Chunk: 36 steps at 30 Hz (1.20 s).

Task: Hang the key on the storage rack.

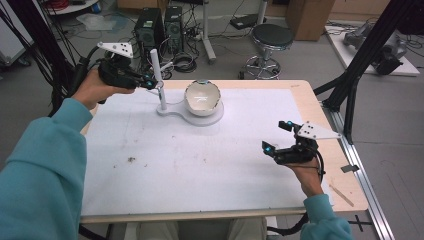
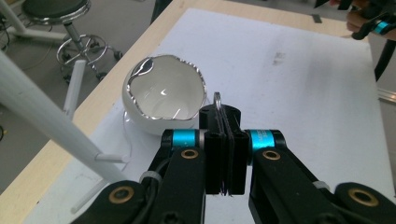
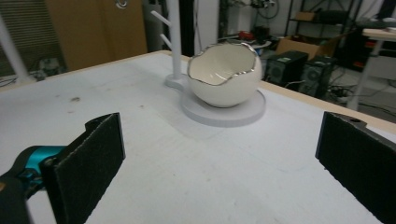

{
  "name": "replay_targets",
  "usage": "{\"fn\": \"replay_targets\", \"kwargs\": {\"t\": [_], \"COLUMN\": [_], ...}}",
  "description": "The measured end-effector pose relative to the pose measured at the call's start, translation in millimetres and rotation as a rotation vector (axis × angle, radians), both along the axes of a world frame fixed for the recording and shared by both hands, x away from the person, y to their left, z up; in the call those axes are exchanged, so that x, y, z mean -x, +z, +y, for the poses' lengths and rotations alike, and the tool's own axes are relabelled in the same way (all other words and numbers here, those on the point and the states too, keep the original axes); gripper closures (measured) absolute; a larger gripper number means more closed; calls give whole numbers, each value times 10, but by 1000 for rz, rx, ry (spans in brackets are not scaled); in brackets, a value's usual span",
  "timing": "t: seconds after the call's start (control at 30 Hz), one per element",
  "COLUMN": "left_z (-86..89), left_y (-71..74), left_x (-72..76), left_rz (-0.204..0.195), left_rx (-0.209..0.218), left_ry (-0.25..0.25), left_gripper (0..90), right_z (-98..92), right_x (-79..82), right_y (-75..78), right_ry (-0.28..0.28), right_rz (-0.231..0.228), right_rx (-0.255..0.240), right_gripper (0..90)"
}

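The left hand-held gripper (image 2: 224, 140), clenched on a thin ring (image 2: 217, 99), nears the stand (image 1: 161, 85) at upper left; hanging remains. The right hand-held gripper (image 1: 280, 137) is released.

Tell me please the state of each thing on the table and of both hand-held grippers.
Left hand-held gripper: shut on a thin metal ring, near the stand's post.
Thin metal ring: clamped upright between the pads.
Right hand-held gripper: open, nothing between its pads.
Eggshell bowl: upright on the stand's round base; looks empty.
White stand: upright; no ring seen on its pegs.
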<state>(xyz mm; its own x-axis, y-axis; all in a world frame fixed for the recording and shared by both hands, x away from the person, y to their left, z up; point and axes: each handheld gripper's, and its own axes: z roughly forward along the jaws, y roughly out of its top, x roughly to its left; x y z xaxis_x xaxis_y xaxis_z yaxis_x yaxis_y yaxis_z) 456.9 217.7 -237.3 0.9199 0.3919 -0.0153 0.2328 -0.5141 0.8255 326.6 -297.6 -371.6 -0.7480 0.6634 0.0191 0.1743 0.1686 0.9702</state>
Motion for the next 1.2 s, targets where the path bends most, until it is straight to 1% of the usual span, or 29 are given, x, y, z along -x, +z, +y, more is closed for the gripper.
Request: {"fn": "replay_targets", "kwargs": {"t": [0.03,0.07,0.13,0.17,0.2,0.3,0.37,0.4,0.57,0.67,0.77,0.83,0.87,0.9,0.93,1.0,1.03,1.1,1.2], "left_z": [5,11,18,25,26,31,29,29,29,19,-3,-18,-23,-22,-24,-22,-22,-20,-16], "left_y": [-3,-3,-9,-9,-13,-24,-42,-50,-121,-157,-191,-212,-221,-230,-238,-249,-257,-269,-290], "left_x": [-27,-51,-93,-114,-131,-187,-224,-236,-313,-345,-370,-383,-391,-403,-407,-420,-424,-439,-457], "left_rz": [3,5,15,18,25,36,43,44,60,72,85,91,92,95,98,101,105,109,115], "left_rx": [-12,-28,-43,-52,-53,-80,-85,-89,-115,-123,-133,-141,-144,-150,-148,-156,-153,-157,-157], "left_ry": [3,6,14,16,20,29,35,35,47,53,58,63,65,66,70,75,79,84,89], "left_gripper": [883,883,883,883,883,883,883,883,883,883,883,883,883,883,883,883,883,883,883], "right_z": [-24,-51,-96,-116,-135,-181,-196,-201,-221,-249,-278,-291,-299,-301,-308,-319,-328,-341,-350], "right_x": [22,36,78,97,114,144,165,175,224,249,260,263,262,272,269,275,276,281,278], "right_y": [-33,-66,-125,-154,-183,-266,-307,-328,-418,-491,-581,-625,-644,-659,-677,-697,-705,-719,-744], "right_ry": [-13,-26,-58,-68,-74,-97,-103,-108,-109,-112,-126,-129,-124,-127,-131,-136,-140,-143,-145], "right_rz": [0,-12,-19,-23,-26,-41,-45,-59,-89,-90,-75,-78,-88,-83,-90,-84,-92,-90,-98], "right_rx": [-7,-10,-20,-27,-35,-49,-53,-44,-25,-38,-48,-61,-71,-77,-72,-73,-74,-82,-79], "right_gripper": [5,5,5,5,5,5,5,5,5,5,5,5,5,5,5,5,5,5,5]}}
